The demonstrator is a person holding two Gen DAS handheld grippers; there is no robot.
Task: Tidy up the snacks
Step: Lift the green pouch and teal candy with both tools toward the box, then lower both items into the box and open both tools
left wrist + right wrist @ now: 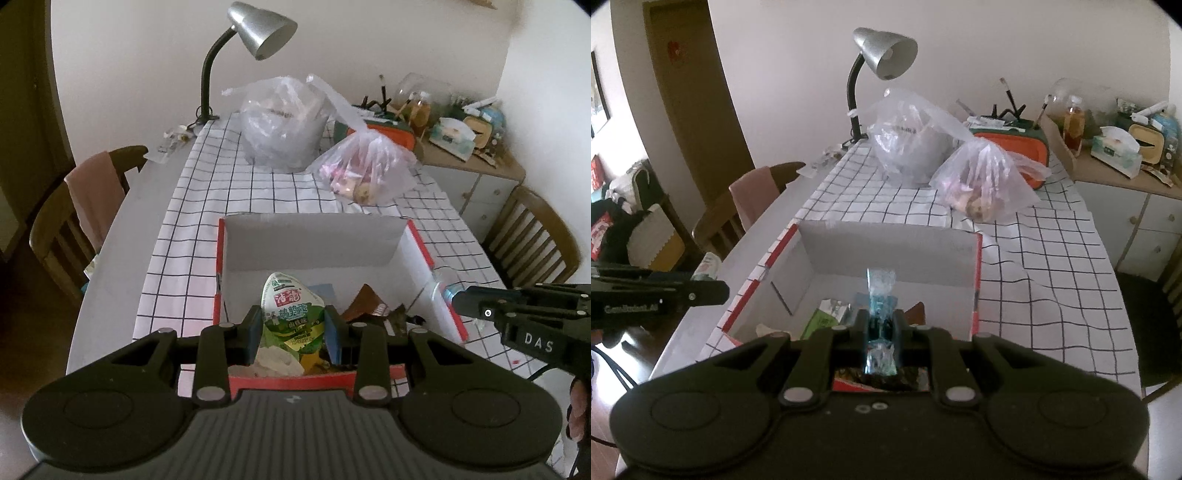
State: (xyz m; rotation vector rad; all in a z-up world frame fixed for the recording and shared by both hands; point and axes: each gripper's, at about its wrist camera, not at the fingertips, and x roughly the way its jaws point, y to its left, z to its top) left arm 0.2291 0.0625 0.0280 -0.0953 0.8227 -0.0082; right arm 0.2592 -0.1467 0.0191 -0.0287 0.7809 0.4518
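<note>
Snacks are in both grippers above the near end of the red-edged box (417, 240): the left gripper (293, 326) has its jaws clamped on a green-and-white packet (290, 310), the right gripper (882, 325) on a blue clear-wrapped sweet (881, 295). Best to keep both grips firm and carry each clear of the box walls. Beyond the box, two plastic bags (364, 166) sit toward the worktop's far edge.

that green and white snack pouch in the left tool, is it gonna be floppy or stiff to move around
The green and white pouch looks puffed and keeps its shape upright between the left tool, so probably semi-stiff and light. Its glossy film may be slippery. The pads pinch only its lower part, so the top could sway.
</note>
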